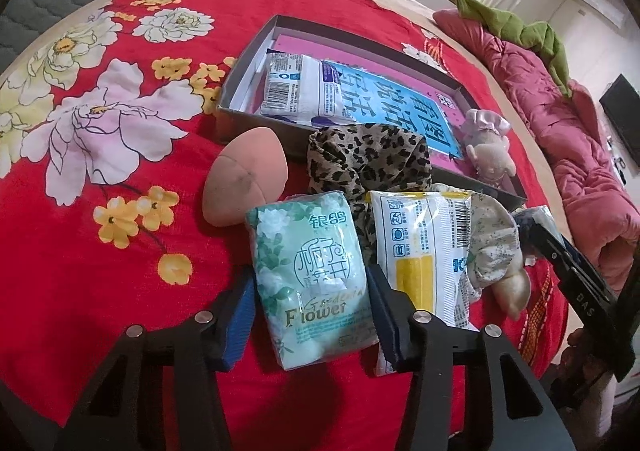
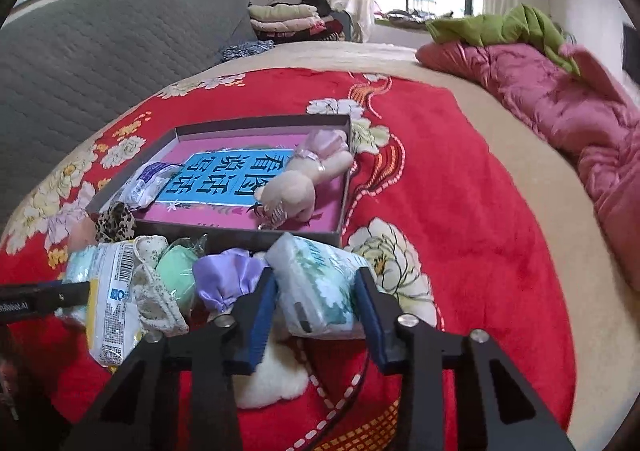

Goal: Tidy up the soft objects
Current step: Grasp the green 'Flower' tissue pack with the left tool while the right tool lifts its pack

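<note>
Risk: left tool [image 1: 310,321] pinches green tissue pack [image 1: 310,287], right tool [image 2: 316,315] clamps another pack [image 2: 316,287]; slick wrappers may slip before reaching box [image 2: 345,187].

Under me is a bed [image 1: 100,191] spread with a red flowered cover. Straight on it sit a shallow grey box [image 1: 248,63], a peach foam pad [image 1: 236,187], a leopard-print cloth [image 1: 372,159], a green tissue pack [image 1: 312,283], a yellow-and-white packet [image 1: 420,251] (partly over a small floral pouch [image 1: 492,235]), and a rumpled pink quilt [image 2: 560,103] along the far edge.
</note>
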A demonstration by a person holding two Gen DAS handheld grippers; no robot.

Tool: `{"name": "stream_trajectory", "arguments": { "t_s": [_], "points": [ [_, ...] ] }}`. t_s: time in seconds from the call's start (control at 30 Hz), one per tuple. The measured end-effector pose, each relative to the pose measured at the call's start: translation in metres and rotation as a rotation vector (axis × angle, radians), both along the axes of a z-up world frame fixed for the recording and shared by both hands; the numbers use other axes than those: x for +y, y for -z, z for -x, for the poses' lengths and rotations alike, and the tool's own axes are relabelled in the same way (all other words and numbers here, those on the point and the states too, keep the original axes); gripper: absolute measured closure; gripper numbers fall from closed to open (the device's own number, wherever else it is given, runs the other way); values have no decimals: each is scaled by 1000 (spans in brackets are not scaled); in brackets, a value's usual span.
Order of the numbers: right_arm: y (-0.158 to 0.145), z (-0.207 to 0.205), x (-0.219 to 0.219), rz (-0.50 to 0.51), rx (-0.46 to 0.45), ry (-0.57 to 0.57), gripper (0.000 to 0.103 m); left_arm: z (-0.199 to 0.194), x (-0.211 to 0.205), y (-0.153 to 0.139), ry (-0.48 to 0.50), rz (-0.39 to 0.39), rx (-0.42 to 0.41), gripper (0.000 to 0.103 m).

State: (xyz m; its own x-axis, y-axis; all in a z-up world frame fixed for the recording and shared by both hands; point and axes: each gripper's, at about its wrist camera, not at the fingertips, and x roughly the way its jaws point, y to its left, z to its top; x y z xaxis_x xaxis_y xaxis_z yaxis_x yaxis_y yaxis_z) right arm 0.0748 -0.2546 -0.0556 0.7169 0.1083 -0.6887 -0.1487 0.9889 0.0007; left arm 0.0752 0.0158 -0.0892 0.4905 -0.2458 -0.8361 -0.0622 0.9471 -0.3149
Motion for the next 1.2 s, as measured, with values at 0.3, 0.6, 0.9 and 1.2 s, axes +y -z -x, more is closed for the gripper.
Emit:
{"name": "stream_trajectory", "arguments": {
  "t_s": [0.3,0.6,0.9,1.2],
  "points": [
    [-10,-4,-21,-6,-55,20,75,1,-2,-1,9,3,0,51],
    [-4,-15,-42,3,-74,63,75,-3,-5,2,2,-3,0,51],
    [16,-20,-43,-59,-2,20,84,-4,-11,3,17,-48,-4,56],
    [-6,-8,-48,-145,-37,28,85,2,-11,-4,33,-39,-12,57]
  ]
}}
